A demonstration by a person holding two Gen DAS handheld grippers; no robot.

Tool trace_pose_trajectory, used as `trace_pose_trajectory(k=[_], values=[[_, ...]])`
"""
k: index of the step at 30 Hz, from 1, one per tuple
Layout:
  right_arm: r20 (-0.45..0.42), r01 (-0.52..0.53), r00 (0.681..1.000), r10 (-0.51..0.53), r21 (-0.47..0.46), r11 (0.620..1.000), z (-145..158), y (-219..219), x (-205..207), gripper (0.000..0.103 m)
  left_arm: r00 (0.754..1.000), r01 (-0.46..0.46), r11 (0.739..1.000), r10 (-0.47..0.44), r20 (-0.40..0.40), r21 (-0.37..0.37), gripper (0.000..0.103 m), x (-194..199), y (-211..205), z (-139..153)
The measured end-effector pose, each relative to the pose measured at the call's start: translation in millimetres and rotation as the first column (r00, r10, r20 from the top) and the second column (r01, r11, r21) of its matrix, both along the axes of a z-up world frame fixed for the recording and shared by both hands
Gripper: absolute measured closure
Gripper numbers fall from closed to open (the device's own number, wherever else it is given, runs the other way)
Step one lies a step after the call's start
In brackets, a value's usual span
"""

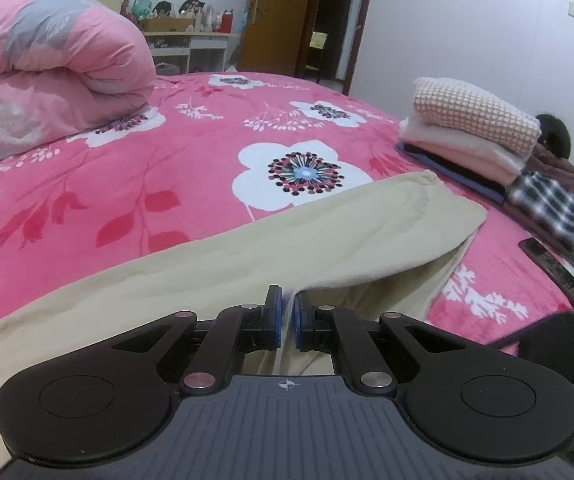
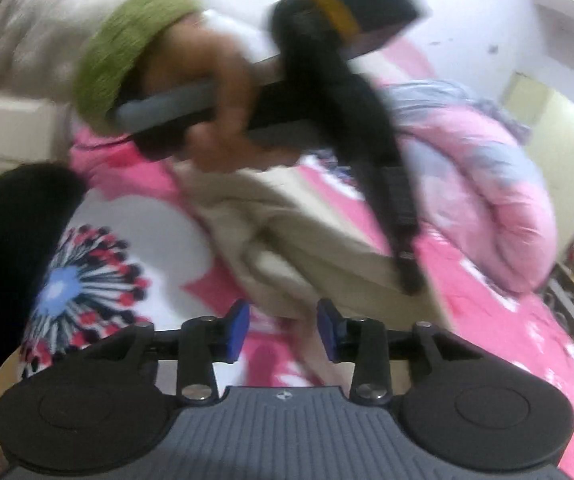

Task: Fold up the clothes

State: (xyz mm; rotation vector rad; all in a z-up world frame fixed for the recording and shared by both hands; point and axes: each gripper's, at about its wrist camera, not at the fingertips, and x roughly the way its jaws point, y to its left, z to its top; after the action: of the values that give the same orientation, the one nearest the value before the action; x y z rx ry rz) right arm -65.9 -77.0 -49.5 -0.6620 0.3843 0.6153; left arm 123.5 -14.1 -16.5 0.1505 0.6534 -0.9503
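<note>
— Low in the left wrist frame: left gripper clamped on one beige garment, lying across the floral bedspread.
— And right gripper: jaws apart, empty, one stack of folded clothes right.

No readable text, label, brand or number in either view. Only sign: small crosshair mark on ribbed grey body of left gripper, same mark on right gripper body. Yellow band on left gripper, seen from right wrist, too blurred to read.
</note>
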Motion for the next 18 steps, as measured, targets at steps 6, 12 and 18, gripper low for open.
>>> trace_pose_trajectory(k=[6,12,18], values=[[-0.077,-0.046,0.996,0.043,-0.038,0.998,-14,22,36,0.080,1.000,0.003,1.000,-0.003,0.001,-0.002,0.099,0,1,1],[-0.073,-0.084,0.994,0.078,-0.086,0.993,-21,35,50,0.079,1.000,0.004,1.000,-0.004,0.002,-0.006,0.099,0,0,2],[-0.252,0.020,0.968,0.010,0.113,0.993,3,22,62,0.102,1.000,0.011,1.000,-0.011,0.007,-0.008,0.098,-4,1,3]])
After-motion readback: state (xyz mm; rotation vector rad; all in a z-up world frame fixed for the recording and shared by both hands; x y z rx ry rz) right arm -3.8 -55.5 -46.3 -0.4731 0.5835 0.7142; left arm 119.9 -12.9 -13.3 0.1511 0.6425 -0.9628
